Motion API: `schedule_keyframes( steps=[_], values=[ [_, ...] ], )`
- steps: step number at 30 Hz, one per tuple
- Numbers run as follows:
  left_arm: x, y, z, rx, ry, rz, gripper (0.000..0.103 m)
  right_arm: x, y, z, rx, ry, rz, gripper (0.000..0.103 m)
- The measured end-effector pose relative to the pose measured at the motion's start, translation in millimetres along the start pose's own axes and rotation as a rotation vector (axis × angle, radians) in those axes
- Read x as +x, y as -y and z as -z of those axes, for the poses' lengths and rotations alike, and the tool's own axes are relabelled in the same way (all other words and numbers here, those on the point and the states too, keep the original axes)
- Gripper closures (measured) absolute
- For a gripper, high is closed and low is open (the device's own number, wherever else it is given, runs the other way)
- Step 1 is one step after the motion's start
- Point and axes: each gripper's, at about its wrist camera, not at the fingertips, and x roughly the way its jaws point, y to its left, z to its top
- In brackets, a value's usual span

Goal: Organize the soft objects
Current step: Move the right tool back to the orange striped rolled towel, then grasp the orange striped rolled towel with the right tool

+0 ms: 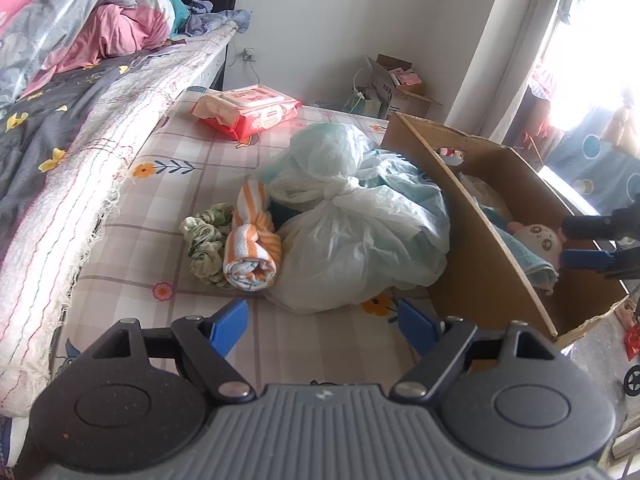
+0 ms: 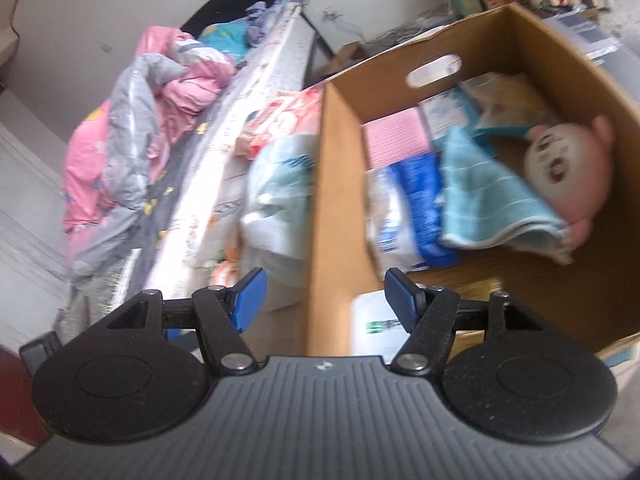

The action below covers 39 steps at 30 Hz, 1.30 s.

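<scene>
We judged the sorting to be partly done. The cardboard box (image 2: 472, 92) at the mat's right edge already held a pink plush toy (image 2: 568, 168) with a round pale face, a folded teal towel (image 2: 492, 208) draped against it, a pink pad and several crinkly blue-and-white packets. Left outside on the checked, flower-printed mat (image 1: 132, 248) were a rolled orange-and-white striped towel (image 1: 250, 240), a crumpled green patterned cloth (image 1: 204, 246) touching its left side, and a knotted, translucent plastic bag (image 1: 352, 224) stuffed with soft things, which lay pressed against the box's near wall. A red wet-wipe pack (image 1: 248, 114) sat toward the mat's far edge, beside the bed (image 1: 80, 128) with its heaped pink and grey quilt. Our left gripper (image 1: 320, 326) hovered over the near part of the mat with its blue fingers spread wide and nothing between them, pointing at the rolled towel and the bag. Our right gripper (image 2: 324, 300) hung above the box's near wall, its fingers likewise apart and empty; that view was blurred. The towel and cloth looked limp and easy to pinch; the slippery bag seemed best taken at its knot.
</scene>
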Motion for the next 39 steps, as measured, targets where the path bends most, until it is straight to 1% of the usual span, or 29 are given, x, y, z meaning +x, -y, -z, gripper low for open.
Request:
schedule_keyframes(
  steps=[6,14,19,24,27,29,31,34,36,39],
  values=[
    [-3,-8,4,-0.005,0.006,-0.025,0.020,22,-22,8,0.012,-0.010,-0.057,0.038],
    [1,-21,12,-0.013,-0.011,-0.060,0.020,52,-50,13,0.007,-0.029,-0.130,0.038],
    [5,-30,12,-0.026,0.006,-0.079,0.020,76,-67,14,0.004,-0.059,-0.163,0.038],
    [11,-40,5,-0.040,0.044,-0.072,0.024,102,-84,14,-0.009,-0.088,-0.187,0.038],
    [19,-40,-4,-0.021,0.066,-0.057,0.032,121,-94,10,-0.010,-0.103,-0.200,0.040],
    [27,-41,-12,-0.007,0.081,-0.044,0.040,136,-102,6,-0.024,-0.108,-0.199,0.046],
    [40,-43,-20,-0.005,0.074,-0.031,0.046,155,-110,1,-0.036,-0.123,-0.188,0.050],
    [63,-46,-30,0.001,0.031,-0.034,0.052,185,-120,-5,-0.043,-0.153,-0.166,0.055],
    [77,-47,-34,0.011,-0.003,-0.052,0.056,202,-127,-8,-0.056,-0.167,-0.143,0.056],
    [93,-50,-36,-0.004,-0.043,-0.065,0.062,222,-132,-12,-0.080,-0.170,-0.102,0.056]
  ],
)
